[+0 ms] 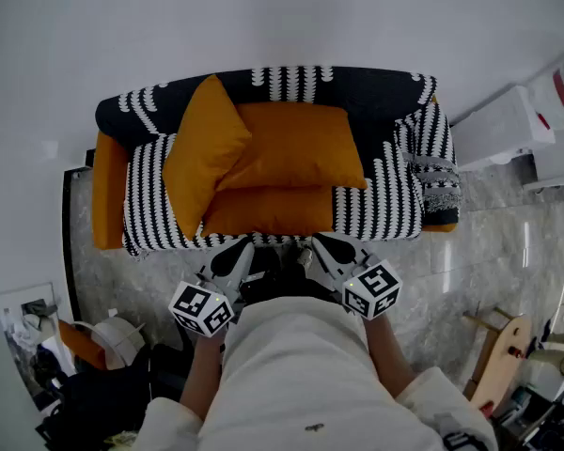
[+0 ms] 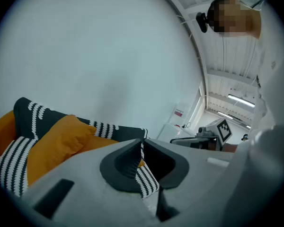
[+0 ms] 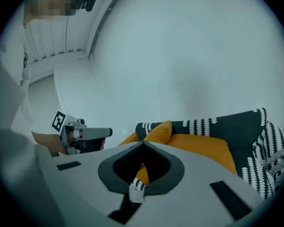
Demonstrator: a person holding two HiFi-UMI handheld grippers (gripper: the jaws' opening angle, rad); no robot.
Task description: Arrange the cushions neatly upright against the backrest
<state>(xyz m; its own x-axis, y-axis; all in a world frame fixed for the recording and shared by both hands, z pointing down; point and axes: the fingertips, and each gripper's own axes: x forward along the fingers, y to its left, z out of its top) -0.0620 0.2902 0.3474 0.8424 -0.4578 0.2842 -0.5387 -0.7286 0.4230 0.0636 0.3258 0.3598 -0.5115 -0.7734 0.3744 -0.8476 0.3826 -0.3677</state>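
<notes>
Three orange cushions sit on the sofa (image 1: 108, 191), none neatly upright. The left cushion (image 1: 202, 153) stands tilted on a corner and overlaps the left side of the middle cushion (image 1: 296, 144). The middle cushion slopes back with its far edge at the backrest (image 1: 376, 87). The front cushion (image 1: 268, 209) lies flat on the seat, partly tucked under the middle one. A black-and-white patterned throw (image 1: 376, 195) covers the seat, the backrest and the right arm (the left arm shows bare orange). Both grippers are at the front edge of the seat, side by side, just short of the front cushion and not touching it. The left gripper (image 1: 237, 250) has its jaws closed, with a striped strip of the throw pinched between them, clearly seen in the left gripper view. The right gripper (image 1: 323, 244) also has its jaws together, tips meeting, with a small fold of the same throw caught low between them. The person stands on the marble-look floor (image 1: 479, 242) right in front of the sofa.
</notes>
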